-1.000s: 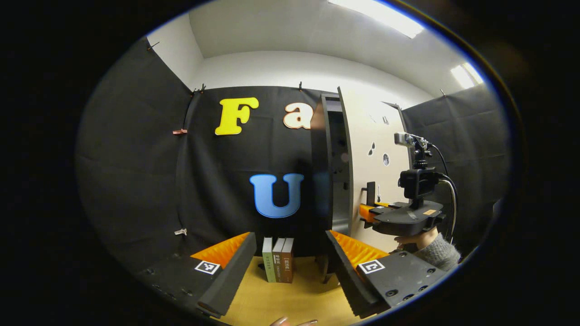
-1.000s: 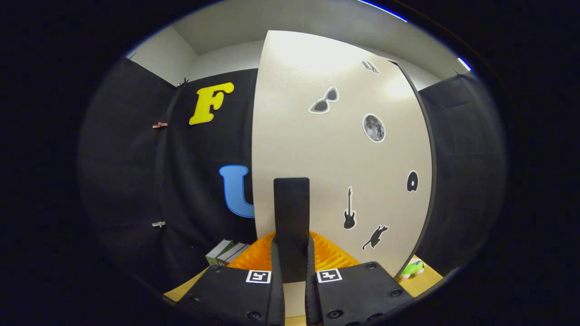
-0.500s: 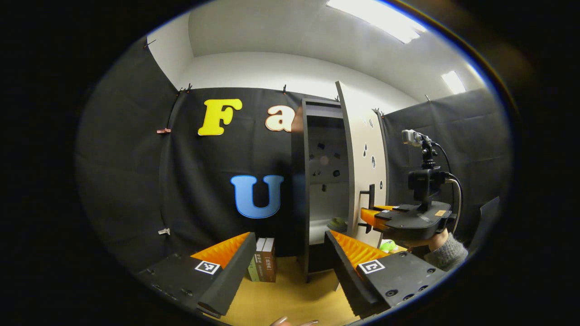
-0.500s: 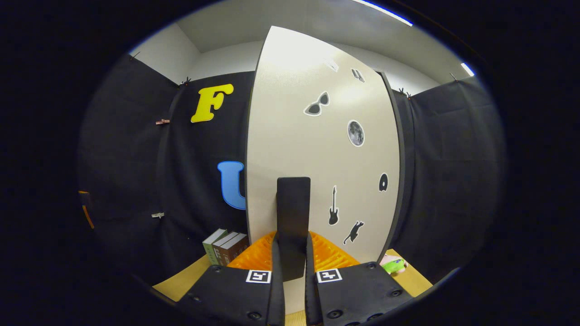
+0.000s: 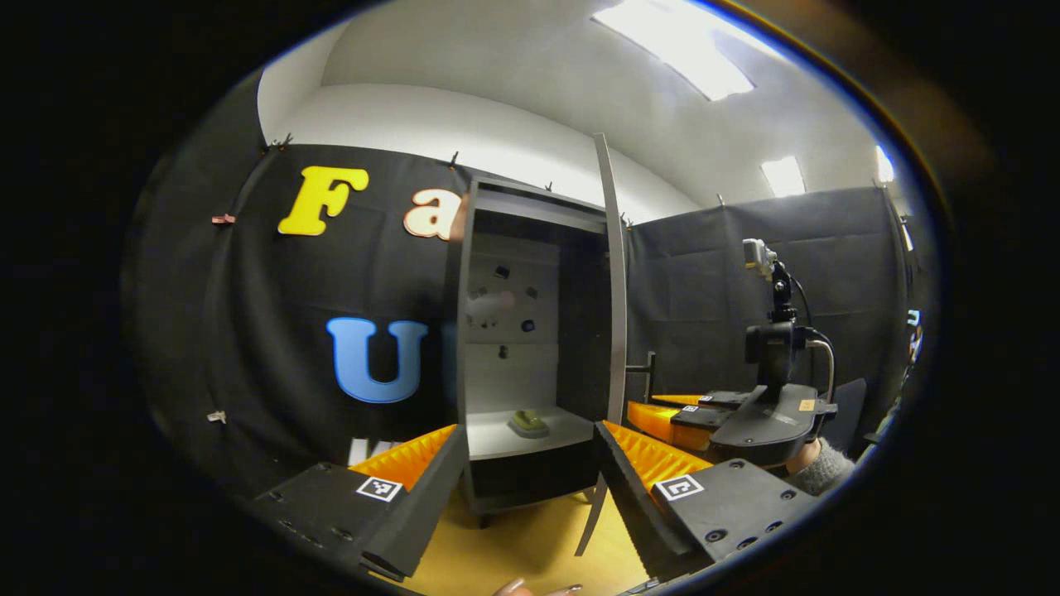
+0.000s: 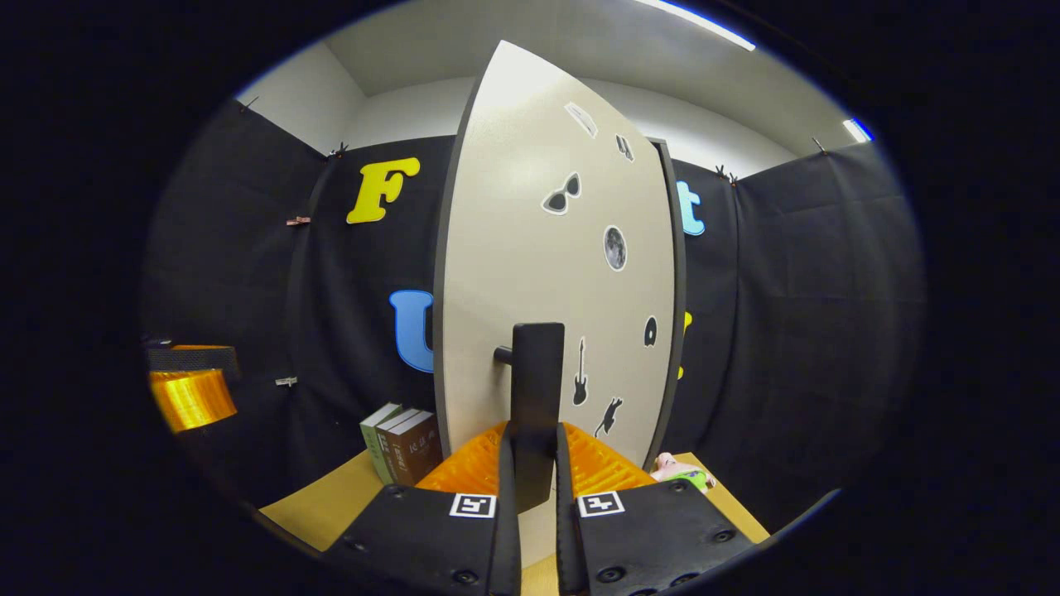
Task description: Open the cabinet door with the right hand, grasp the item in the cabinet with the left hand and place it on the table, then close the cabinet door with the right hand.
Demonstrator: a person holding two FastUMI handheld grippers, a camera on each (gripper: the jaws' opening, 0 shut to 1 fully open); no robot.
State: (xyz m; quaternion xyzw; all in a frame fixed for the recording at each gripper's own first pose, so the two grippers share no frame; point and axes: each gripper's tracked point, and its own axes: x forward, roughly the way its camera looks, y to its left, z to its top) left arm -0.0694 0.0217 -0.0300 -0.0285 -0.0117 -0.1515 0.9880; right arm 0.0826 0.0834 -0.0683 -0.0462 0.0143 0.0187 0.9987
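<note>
Door [image 6: 546, 273] swung wider since earlier; my right hand-held gripper [image 6: 534, 463] stays clamped on its handle [image 6: 537, 397], keeping it open. Left hand-held gripper [image 5: 530, 463]: apart, facing the item [image 5: 528, 423] on the shelf [image 5: 497, 439].

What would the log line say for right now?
door: open | right claw: shut on handle | left claw: open, facing cabinet | item: on shelf

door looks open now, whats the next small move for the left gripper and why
Probably ease the left gripper forward toward the shelf. The cabinet door stands wide, edge-on, with the right gripper shut on its handle. The small greenish item lies exposed on the white shelf, and the left gripper is open, short of the cabinet and roughly lined up with it.
</note>
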